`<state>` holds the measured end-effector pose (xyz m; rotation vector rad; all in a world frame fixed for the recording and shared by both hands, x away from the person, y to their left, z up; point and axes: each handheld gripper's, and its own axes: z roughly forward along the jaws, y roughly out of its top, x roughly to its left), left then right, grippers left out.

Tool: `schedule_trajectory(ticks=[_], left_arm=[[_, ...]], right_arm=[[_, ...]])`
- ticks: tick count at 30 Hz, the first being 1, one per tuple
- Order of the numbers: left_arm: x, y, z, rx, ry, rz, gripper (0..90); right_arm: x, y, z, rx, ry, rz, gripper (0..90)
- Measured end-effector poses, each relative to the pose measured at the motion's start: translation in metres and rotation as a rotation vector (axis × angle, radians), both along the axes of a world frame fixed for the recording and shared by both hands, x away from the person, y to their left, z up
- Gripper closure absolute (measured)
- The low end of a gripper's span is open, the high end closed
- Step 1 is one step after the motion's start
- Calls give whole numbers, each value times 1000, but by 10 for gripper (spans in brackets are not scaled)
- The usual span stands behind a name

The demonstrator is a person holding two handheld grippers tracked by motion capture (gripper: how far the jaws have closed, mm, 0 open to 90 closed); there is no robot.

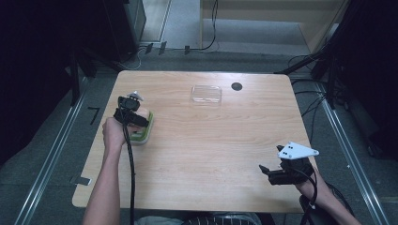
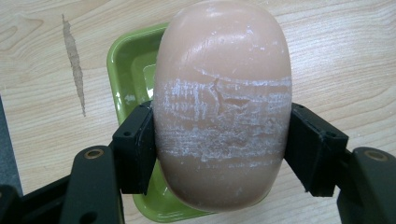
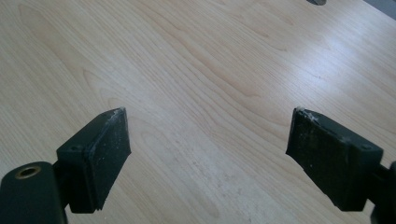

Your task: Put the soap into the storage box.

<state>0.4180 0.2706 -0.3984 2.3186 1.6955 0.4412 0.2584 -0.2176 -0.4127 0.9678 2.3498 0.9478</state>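
- A peach-pink oval soap bar [image 2: 222,107], scuffed white across its middle, is clamped by the left gripper [image 2: 219,149] above the green dish [image 2: 126,70].
- The dish is largely hidden by the soap.
- The right gripper [image 3: 208,154] is held with jaws apart, nothing between them.

Soap [image 2: 219,107] above dish [image 2: 128,70]; lid [image 1: 206,94] farther back, right.

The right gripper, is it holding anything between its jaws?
No, the right gripper has its jaws spread wide over the bare wooden table with nothing between them.

text: none readable | labels: none | soap marks: likely scratches
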Motion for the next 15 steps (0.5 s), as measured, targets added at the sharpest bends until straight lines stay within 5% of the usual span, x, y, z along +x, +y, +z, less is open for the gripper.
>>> schedule_trajectory(ticks=[15], left_arm=[[2, 5, -8, -4, -15, 33, 340]], right_arm=[[0, 0, 0, -2, 0, -2, 134]])
